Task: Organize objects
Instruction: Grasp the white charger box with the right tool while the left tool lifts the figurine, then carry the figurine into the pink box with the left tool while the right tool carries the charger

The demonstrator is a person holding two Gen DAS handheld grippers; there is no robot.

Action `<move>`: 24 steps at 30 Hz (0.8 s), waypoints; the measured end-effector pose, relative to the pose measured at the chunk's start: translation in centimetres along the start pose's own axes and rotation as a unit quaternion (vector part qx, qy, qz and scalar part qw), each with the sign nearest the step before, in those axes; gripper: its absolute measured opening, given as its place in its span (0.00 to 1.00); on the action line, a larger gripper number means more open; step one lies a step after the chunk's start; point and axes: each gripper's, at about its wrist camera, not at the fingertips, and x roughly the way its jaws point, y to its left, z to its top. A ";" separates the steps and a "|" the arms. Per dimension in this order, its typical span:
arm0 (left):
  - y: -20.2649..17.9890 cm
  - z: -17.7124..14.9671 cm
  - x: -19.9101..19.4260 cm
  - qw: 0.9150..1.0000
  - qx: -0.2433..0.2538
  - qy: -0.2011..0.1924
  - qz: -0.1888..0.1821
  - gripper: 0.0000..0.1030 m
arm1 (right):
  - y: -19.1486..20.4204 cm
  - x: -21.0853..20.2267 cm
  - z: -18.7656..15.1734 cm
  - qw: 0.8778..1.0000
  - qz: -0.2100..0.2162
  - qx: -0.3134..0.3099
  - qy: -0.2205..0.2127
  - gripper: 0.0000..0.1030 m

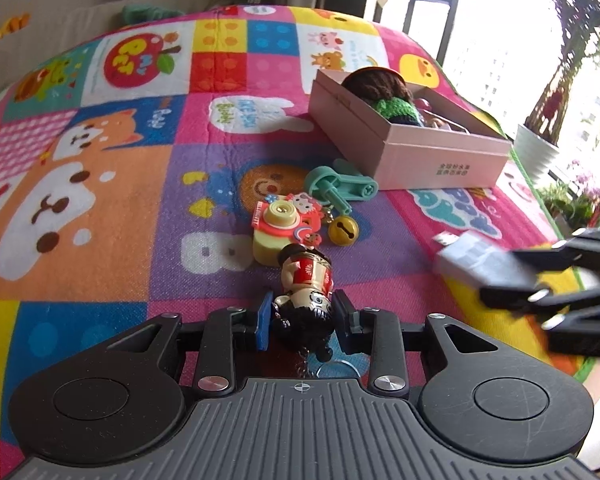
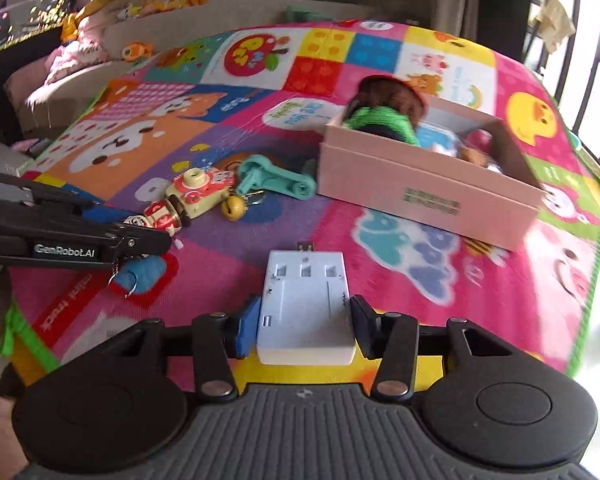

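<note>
My left gripper is shut on a small figurine keychain with a red body and black hair, low over the play mat; it also shows in the right wrist view. My right gripper is shut on a white USB adapter, held above the mat; the adapter shows blurred in the left wrist view. A pink open box holds a knitted brown and green doll and other toys; the box also shows in the right wrist view.
On the colourful mat lie a toy camera keychain, a gold bell and a teal plastic part, between the figurine and the box. A sofa with plush toys stands behind. Windows and plants are at the right.
</note>
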 end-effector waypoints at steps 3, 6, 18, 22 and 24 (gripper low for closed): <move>-0.5 -0.5 -0.4 1.000 0.019 -0.003 -0.003 0.33 | -1.9 -2.2 -0.4 0.999 -0.013 0.025 -0.022 0.46; -0.9 -0.3 -1.3 0.999 0.020 0.001 -0.027 0.33 | -3.9 -4.1 -0.6 0.997 -0.029 0.049 -0.050 0.46; -9.2 15.3 -0.8 0.987 0.056 -0.105 -0.106 0.33 | -9.7 -7.5 -2.1 0.979 -0.040 0.138 -0.145 0.46; -11.0 18.5 4.5 0.982 -0.013 -0.138 -0.129 0.33 | -10.9 -6.9 -2.7 0.977 -0.046 0.155 -0.139 0.46; -11.1 18.2 6.7 0.986 -0.042 -0.118 -0.113 0.34 | -11.5 -7.0 -3.0 0.976 -0.056 0.157 -0.137 0.46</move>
